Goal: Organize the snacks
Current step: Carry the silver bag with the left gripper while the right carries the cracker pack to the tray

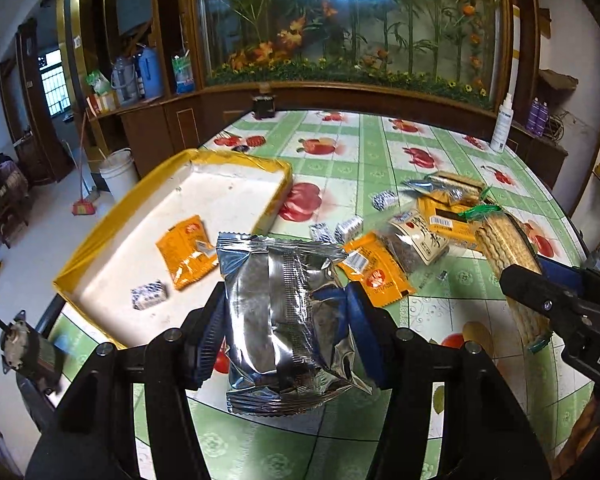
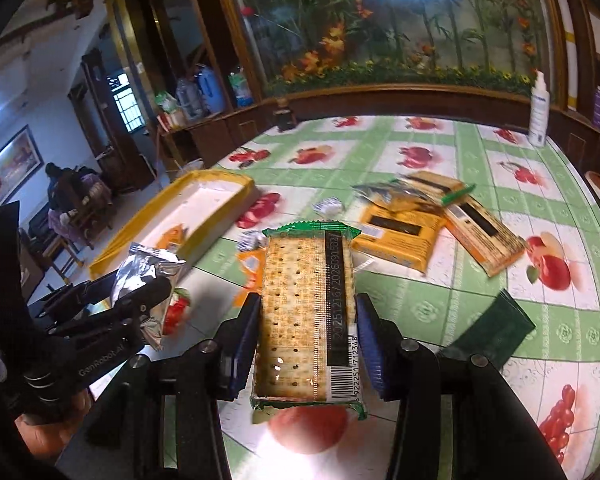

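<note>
Tilting downward, left claw (image 1: 286, 338) clamps silver packet (image 1: 284, 320); right claw (image 2: 306, 344) clamps cracker pack (image 2: 306, 312).

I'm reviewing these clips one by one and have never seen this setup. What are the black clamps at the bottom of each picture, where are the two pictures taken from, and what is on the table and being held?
No robot arm here: a person holds a two-finger clamp in each hand, each carrying a wide-angle camera looking along its fingers. One picture comes from the left gripper, shut on a silver foil packet. The other comes from the right gripper, shut on a clear pack of crackers. Each gripper also shows at the edge of the other's picture. On the fruit-print tablecloth lie loose snacks: orange packets, small blue-and-white sweets, flat yellow boxes. A yellow-rimmed tray already holds an orange packet and one sweet.
</note>
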Motion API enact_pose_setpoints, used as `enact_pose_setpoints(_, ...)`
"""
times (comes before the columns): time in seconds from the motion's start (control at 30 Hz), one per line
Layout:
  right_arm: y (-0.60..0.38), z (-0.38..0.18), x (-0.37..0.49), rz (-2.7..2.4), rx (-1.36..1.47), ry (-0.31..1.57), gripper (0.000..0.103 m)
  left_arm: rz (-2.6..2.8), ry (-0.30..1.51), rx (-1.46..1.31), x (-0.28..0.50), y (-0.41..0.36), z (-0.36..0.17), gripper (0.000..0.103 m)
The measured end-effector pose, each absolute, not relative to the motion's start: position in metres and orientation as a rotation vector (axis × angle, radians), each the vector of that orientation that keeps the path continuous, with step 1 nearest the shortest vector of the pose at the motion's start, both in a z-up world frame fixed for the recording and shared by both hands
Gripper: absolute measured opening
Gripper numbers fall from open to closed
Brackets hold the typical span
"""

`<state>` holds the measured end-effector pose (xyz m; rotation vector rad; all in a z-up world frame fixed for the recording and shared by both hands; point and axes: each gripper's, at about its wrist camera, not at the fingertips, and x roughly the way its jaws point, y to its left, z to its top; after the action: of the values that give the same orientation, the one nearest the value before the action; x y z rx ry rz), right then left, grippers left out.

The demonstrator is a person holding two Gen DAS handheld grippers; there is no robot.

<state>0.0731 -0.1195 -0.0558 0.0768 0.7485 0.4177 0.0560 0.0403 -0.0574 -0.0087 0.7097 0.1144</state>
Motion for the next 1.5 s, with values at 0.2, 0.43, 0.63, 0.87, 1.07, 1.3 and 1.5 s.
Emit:
enact_pose_setpoints(0.2,-0.097,-0.046,0.072,0.468,0.052,0.731,0.047,0.153,0.681,-0.028,0.053,0.061,-0.051,0.057)
enact_pose_setpoints(0.43,-0.066,-0.041,0.074,0.521,0.015,0.727,0.047,0.204,0.659,-0.049,0.052,0.085,-0.048,0.057)
enact_pose_setpoints(0.63,-0.04,-0.04,0.077,0.559,-0.014,0.726,0.047,0.235,0.655,-0.07,0.054,0.101,-0.049,0.057)
enact_pose_setpoints(0.87,-0.023,-0.04,0.081,0.587,-0.04,0.726,0.047,0.261,0.639,-0.079,0.052,0.112,-0.048,0.057)
enact_pose_setpoints(1.07,-0.012,-0.041,0.085,0.595,-0.066,0.721,0.047,0.275,0.629,-0.084,0.051,0.121,-0.048,0.057)
enact_pose_setpoints(1.3,0.008,-0.045,0.093,0.576,-0.131,0.717,0.047,0.301,0.652,-0.118,0.056,0.137,-0.055,0.057)
enact_pose_setpoints(1.5,0.037,-0.045,0.102,0.588,-0.196,0.701,0.047,0.338,0.663,-0.136,0.058,0.155,-0.059,0.057)
